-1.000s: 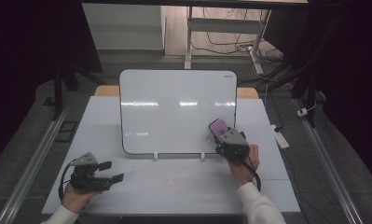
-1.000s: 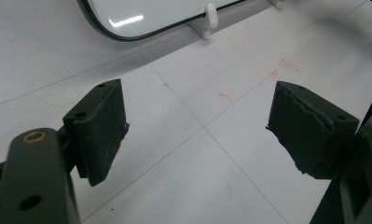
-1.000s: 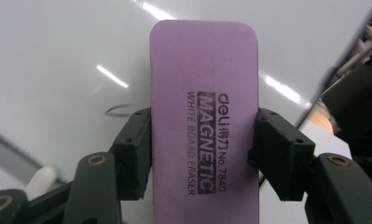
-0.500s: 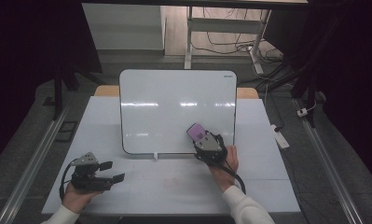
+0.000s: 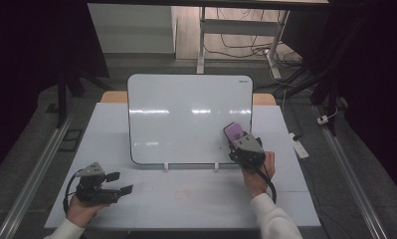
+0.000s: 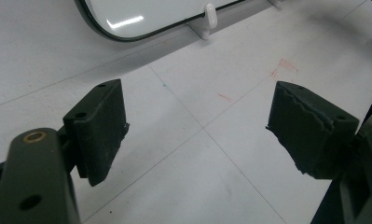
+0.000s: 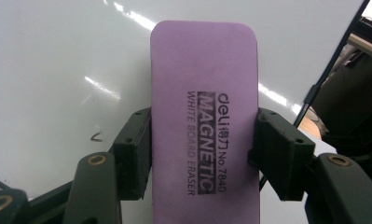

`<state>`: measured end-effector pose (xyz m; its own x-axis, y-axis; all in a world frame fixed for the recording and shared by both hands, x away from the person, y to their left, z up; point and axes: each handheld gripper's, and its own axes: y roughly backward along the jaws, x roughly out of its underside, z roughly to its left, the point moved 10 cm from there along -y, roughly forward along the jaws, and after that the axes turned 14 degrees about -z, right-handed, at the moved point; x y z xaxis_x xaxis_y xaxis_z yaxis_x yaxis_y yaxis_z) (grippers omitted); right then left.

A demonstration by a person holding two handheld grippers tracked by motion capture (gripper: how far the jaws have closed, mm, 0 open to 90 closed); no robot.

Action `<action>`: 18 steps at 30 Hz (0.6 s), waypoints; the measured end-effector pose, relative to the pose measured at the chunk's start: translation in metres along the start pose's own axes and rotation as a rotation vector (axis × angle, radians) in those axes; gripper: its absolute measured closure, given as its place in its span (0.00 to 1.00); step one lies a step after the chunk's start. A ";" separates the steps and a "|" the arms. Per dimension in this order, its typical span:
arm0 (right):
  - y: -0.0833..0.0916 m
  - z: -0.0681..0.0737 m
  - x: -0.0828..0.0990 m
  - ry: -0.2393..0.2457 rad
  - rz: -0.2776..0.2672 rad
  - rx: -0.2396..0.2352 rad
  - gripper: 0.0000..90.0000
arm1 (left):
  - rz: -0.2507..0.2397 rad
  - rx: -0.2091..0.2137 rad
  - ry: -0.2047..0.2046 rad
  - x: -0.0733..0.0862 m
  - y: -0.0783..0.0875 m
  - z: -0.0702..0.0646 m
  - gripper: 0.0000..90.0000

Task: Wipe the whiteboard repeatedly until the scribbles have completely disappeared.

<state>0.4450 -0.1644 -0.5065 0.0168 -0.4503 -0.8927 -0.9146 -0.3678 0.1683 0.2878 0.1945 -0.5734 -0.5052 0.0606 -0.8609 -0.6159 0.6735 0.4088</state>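
Note:
A whiteboard (image 5: 186,117) stands tilted on two small white feet at the middle of the table. My right gripper (image 5: 238,142) is shut on a purple whiteboard eraser (image 5: 233,132), holding it against the board's lower right part. In the right gripper view the purple whiteboard eraser (image 7: 204,135) sits between both jaws, flat toward the whiteboard (image 7: 58,70), with a small dark mark (image 7: 96,136) left of it. My left gripper (image 5: 117,183) rests open near the table's front left corner. The left gripper (image 6: 197,135) holds nothing between its jaws.
The white table (image 5: 186,199) has faint red marks (image 6: 281,67) on its surface in front of the board. A white board foot (image 6: 210,18) stands ahead of the left gripper. A power strip (image 5: 299,145) lies at the table's right edge. Cables lie on the floor behind.
My right gripper with the eraser swept left across the board's lower part, then back to the right. The left gripper stayed in place.

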 end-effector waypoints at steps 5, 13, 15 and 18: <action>-0.001 0.040 -0.002 0.037 -0.003 -0.116 0.45 | 0.003 0.001 0.000 0.000 -0.001 -0.001 0.22; -0.006 0.100 -0.010 0.127 -0.010 -0.242 0.45 | 0.000 -0.002 0.000 0.001 0.001 0.000 0.22; -0.006 0.093 -0.010 0.116 -0.011 -0.235 0.45 | -0.001 -0.003 0.004 0.001 0.001 0.001 0.22; -0.006 0.068 -0.009 0.095 -0.012 -0.170 0.45 | 0.000 0.000 0.001 0.001 0.001 0.001 0.22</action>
<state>0.4226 -0.1031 -0.5278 0.0729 -0.5165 -0.8532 -0.8325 -0.5025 0.2331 0.2873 0.1957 -0.5738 -0.5059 0.0595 -0.8606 -0.6159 0.6736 0.4086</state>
